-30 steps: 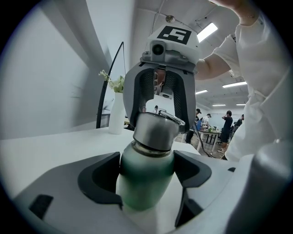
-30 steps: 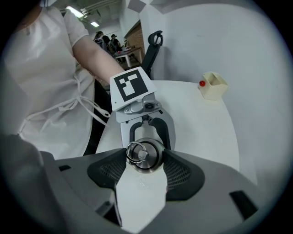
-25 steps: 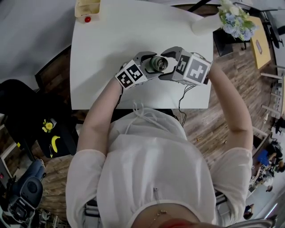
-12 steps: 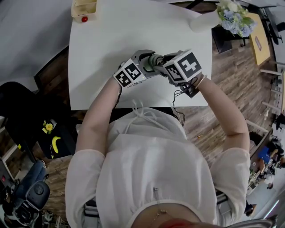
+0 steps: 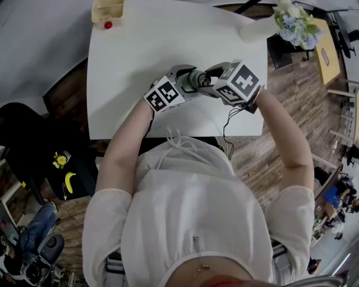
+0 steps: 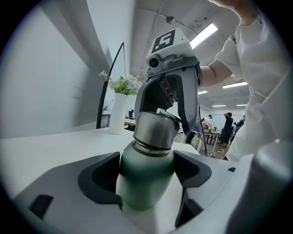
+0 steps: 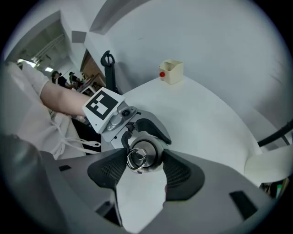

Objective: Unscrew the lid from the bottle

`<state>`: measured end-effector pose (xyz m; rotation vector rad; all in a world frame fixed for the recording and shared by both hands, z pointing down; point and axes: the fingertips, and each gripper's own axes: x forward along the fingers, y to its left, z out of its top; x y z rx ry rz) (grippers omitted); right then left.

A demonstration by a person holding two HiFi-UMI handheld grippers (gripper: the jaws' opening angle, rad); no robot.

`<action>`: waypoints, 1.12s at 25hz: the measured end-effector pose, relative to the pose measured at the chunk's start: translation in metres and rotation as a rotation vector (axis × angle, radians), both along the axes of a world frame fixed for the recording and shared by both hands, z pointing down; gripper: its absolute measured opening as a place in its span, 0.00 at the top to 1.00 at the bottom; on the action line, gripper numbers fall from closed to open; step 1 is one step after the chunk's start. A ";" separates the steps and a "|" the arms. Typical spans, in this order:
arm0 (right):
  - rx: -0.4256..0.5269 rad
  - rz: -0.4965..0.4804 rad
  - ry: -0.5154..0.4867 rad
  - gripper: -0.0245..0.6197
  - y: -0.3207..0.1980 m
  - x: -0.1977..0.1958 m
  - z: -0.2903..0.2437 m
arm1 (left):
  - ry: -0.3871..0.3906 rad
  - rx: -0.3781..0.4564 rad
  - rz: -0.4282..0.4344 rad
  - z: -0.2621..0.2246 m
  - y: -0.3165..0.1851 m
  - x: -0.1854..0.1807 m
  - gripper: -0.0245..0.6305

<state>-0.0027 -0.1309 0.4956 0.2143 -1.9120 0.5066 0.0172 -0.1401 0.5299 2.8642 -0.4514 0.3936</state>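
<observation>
A green metal bottle (image 6: pixel 145 180) with a steel lid (image 6: pixel 155 130) is held above the white table (image 5: pixel 140 50), tilted, between both grippers. My left gripper (image 6: pixel 146 171) is shut on the bottle's body, one pad against each side. My right gripper (image 7: pixel 143 160) faces it head-on and is shut on the lid (image 7: pixel 143 154), whose top ring shows between the pads. In the head view the bottle (image 5: pixel 196 78) is mostly hidden between the left gripper (image 5: pixel 186 79) and the right gripper (image 5: pixel 210 79).
A cream box with a red ball (image 5: pixel 109 11) stands at the table's far left corner. A white vase of flowers (image 5: pixel 293 23) stands at the far right corner. A cable (image 5: pixel 227 124) hangs off the near edge by the person's body.
The right gripper has closed in from a wider stance onto the lid. Its marker cube has turned about the lid's axis. The left gripper and the bottle have barely moved.
</observation>
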 end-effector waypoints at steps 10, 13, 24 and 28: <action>0.032 -0.497 0.061 0.56 0.006 -0.003 0.002 | 0.033 0.004 -0.008 0.000 -0.001 -0.001 0.39; 0.012 -0.608 0.060 0.56 0.010 -0.001 -0.001 | 0.036 0.002 -0.010 0.000 -0.001 0.000 0.39; 0.084 -0.181 0.010 0.41 0.005 0.001 -0.010 | 0.033 0.000 -0.008 0.000 0.000 -0.001 0.39; 0.070 0.126 -0.039 0.46 0.003 -0.005 -0.008 | 0.034 -0.001 -0.005 0.000 0.000 -0.001 0.39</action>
